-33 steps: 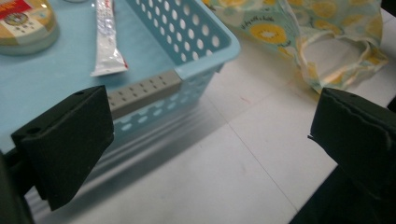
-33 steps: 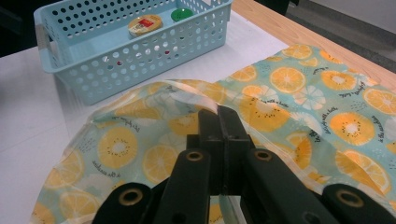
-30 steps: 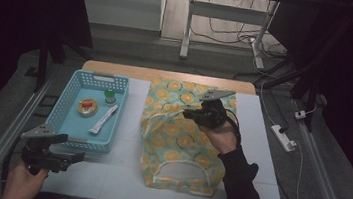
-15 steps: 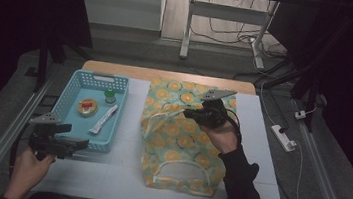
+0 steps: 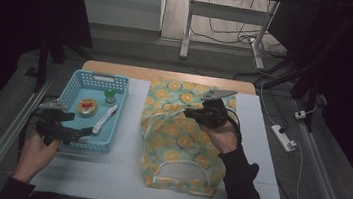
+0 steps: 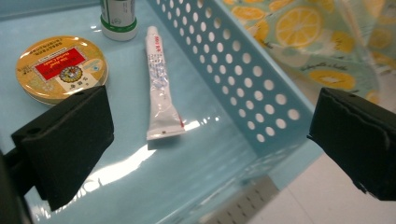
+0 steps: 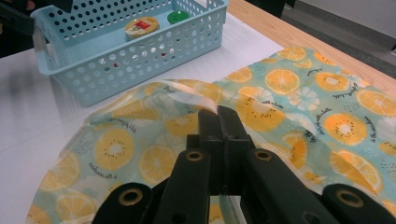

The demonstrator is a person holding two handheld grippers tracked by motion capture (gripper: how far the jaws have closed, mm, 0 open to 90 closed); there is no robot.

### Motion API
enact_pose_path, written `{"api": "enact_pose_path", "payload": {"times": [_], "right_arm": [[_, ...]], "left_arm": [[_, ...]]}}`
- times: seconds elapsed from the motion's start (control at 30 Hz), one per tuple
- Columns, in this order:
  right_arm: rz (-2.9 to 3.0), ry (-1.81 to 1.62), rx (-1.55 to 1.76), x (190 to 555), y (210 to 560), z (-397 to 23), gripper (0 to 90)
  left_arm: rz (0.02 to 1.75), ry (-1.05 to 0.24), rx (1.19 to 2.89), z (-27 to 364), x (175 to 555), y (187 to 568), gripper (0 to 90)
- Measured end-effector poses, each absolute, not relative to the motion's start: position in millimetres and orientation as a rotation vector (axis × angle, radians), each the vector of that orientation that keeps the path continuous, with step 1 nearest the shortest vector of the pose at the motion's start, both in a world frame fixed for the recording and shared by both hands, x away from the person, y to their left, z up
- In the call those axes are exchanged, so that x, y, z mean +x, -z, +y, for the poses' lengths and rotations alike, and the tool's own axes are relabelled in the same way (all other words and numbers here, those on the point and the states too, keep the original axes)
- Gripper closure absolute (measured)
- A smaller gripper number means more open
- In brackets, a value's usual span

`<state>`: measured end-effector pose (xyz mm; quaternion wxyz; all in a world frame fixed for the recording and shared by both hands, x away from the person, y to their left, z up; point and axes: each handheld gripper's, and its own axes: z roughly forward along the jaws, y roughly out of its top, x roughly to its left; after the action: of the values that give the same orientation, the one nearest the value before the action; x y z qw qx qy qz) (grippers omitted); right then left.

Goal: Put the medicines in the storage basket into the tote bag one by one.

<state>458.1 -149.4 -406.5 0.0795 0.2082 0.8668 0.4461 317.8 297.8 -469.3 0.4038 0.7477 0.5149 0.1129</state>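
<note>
A light-blue perforated basket (image 5: pixel 77 80) at the table's left holds a round yellow tin (image 5: pixel 87 106) with a red label, a white tube (image 5: pixel 105 117) and a small green-capped bottle (image 5: pixel 109 95). My left gripper (image 5: pixel 85 132) is open at the basket's near edge; its jaws stand wide apart over the near corner, with the tube (image 6: pixel 160 88) and tin (image 6: pixel 60 67) just beyond them. A citrus-print bag (image 5: pixel 179 145) lies in the middle. My right gripper (image 7: pixel 218 121) is shut on the bag's rim and holds the fabric raised off the table.
A white mat (image 5: pixel 115 178) covers the wooden table. Metal rails run along both sides of the table. A power strip (image 5: pixel 283 138) with cables lies on the floor at the right, and a desk frame (image 5: pixel 188 25) stands behind.
My left gripper has moved up from the table's near-left edge to the basket's near side. The right gripper and the bag have not moved.
</note>
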Motion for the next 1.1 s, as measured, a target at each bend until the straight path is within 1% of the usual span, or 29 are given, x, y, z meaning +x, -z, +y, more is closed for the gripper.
{"api": "enact_pose_path", "payload": {"times": [0.17, 0.4, 0.57, 0.7, 0.9, 1.1], "right_arm": [[2.591, -1.335, 0.619, 458, 406, -149, 90.0], [2.585, -1.335, 0.622, 458, 406, -150, 90.0], [2.593, -1.326, 0.612, 458, 408, -149, 90.0], [2.593, -1.320, 0.616, 459, 408, -150, 90.0], [2.590, -1.324, 0.614, 459, 407, -150, 90.0], [2.590, -1.324, 0.613, 459, 408, -151, 90.0]], "left_arm": [[1.319, -0.271, 1.896, 299, 330, 468, 0.0], [1.345, -0.308, 1.891, 304, 347, 465, 0.0], [1.373, -0.349, 1.919, 307, 360, 467, 0.0], [1.382, -0.334, 1.906, 309, 370, 471, 0.0], [1.389, -0.357, 1.950, 308, 385, 468, 0.0], [1.399, -0.318, 1.947, 314, 403, 476, 0.0]]}}
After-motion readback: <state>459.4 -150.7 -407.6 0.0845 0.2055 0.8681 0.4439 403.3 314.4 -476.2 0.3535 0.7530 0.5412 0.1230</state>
